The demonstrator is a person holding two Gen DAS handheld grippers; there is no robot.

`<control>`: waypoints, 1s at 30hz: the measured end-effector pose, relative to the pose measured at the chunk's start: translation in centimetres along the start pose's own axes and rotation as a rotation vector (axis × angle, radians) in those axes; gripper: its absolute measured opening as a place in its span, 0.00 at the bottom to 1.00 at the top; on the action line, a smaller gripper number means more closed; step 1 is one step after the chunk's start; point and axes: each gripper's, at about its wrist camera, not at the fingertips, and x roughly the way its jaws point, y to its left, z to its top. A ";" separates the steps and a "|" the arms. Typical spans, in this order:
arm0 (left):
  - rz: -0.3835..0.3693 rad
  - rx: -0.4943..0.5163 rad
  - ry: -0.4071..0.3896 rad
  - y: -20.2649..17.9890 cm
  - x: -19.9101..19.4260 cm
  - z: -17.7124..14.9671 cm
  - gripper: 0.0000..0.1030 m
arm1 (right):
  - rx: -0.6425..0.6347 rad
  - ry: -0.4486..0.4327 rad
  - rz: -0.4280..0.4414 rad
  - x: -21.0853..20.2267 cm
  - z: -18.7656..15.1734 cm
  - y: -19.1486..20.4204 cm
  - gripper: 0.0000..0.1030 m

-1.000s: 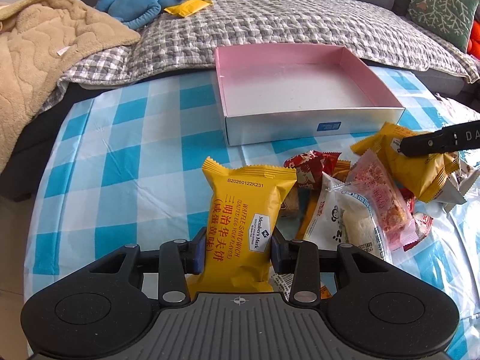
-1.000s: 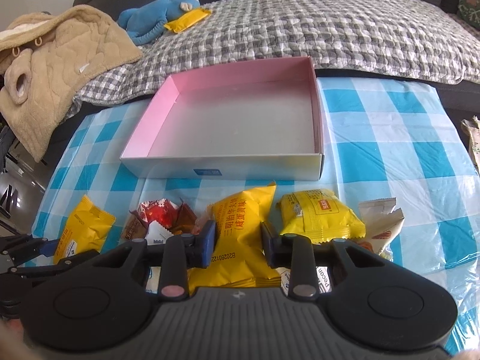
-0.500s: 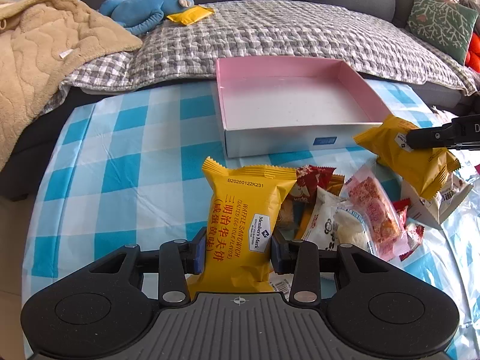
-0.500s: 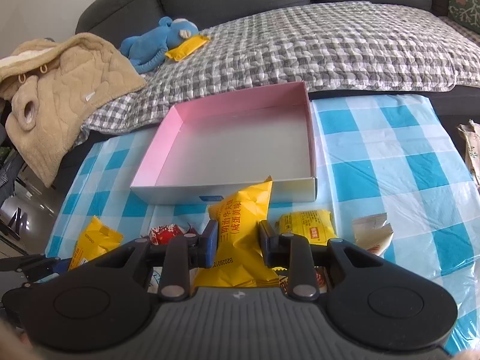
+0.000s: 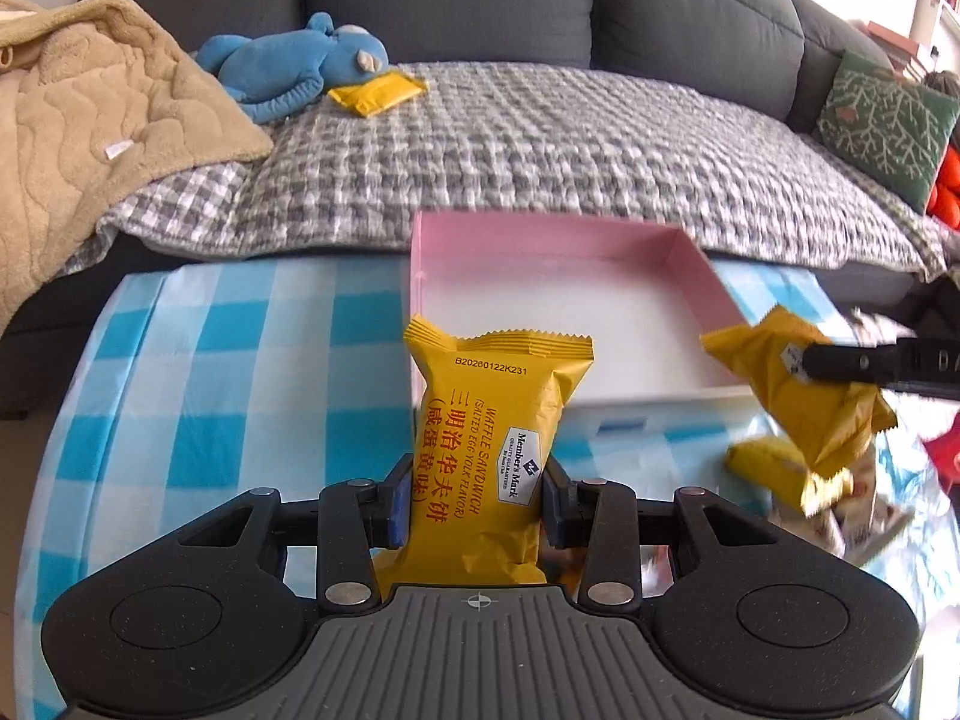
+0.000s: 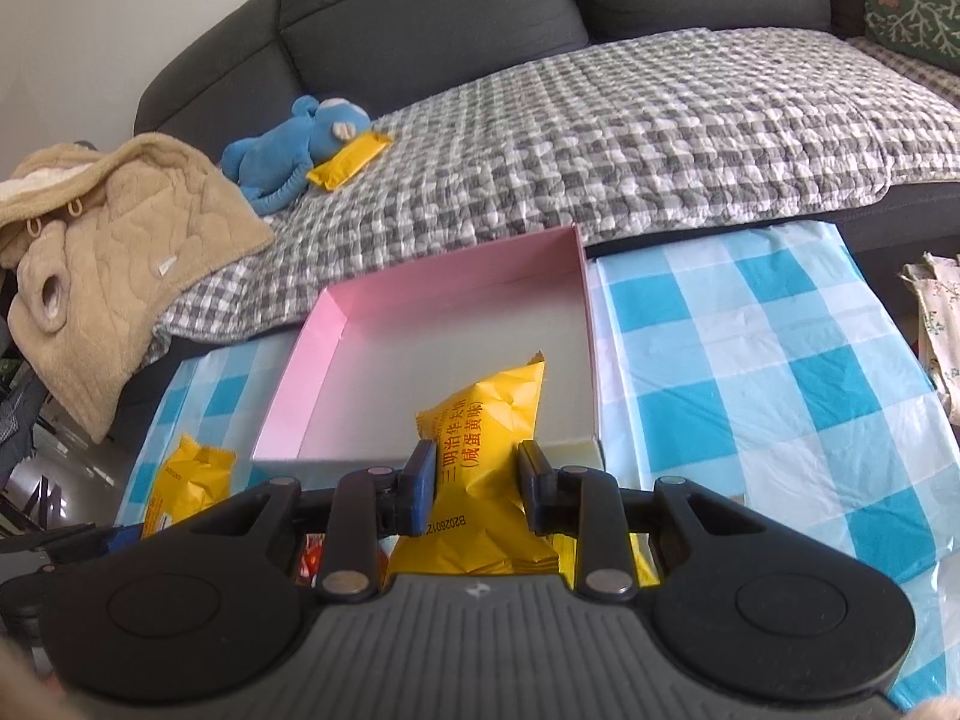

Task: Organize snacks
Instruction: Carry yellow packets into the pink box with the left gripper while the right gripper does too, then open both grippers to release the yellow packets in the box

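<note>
My left gripper [image 5: 477, 504] is shut on a yellow waffle sandwich pack [image 5: 492, 420] and holds it upright in the air, just before the near left corner of the pink-walled box [image 5: 564, 240]. My right gripper [image 6: 477, 483] is shut on a second yellow waffle sandwich pack [image 6: 486, 438], raised over the box's near wall [image 6: 336, 465]. In the left wrist view that second pack [image 5: 804, 396] hangs from the right gripper's fingers [image 5: 852, 363] at the box's near right corner. The box is empty.
Loose snacks [image 5: 774, 462] lie on the blue checked tablecloth [image 5: 210, 390] below the right gripper. Behind the table stands a grey sofa with a checked blanket [image 6: 600, 132], a blue plush toy [image 6: 300, 144], a yellow pack [image 6: 348, 165] and a tan jacket [image 6: 120, 240].
Both grippers have risen and moved toward the box with their yellow packs. The right pack has left the snack pile and now hangs at the box's near edge.
</note>
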 end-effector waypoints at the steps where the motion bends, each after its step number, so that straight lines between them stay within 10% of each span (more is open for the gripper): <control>1: -0.007 -0.007 -0.008 0.0 0.4 0.7 0.36 | 0.005 -0.010 0.004 0.2 0.3 -0.2 0.25; 23: 0.068 -0.013 -0.015 -1.1 9.6 5.3 0.39 | 0.074 -0.009 -0.073 7.5 2.5 -2.1 0.27; 30: 0.073 -0.056 -0.025 -0.5 7.7 5.4 0.48 | -0.001 -0.067 -0.071 3.9 3.3 -0.6 0.65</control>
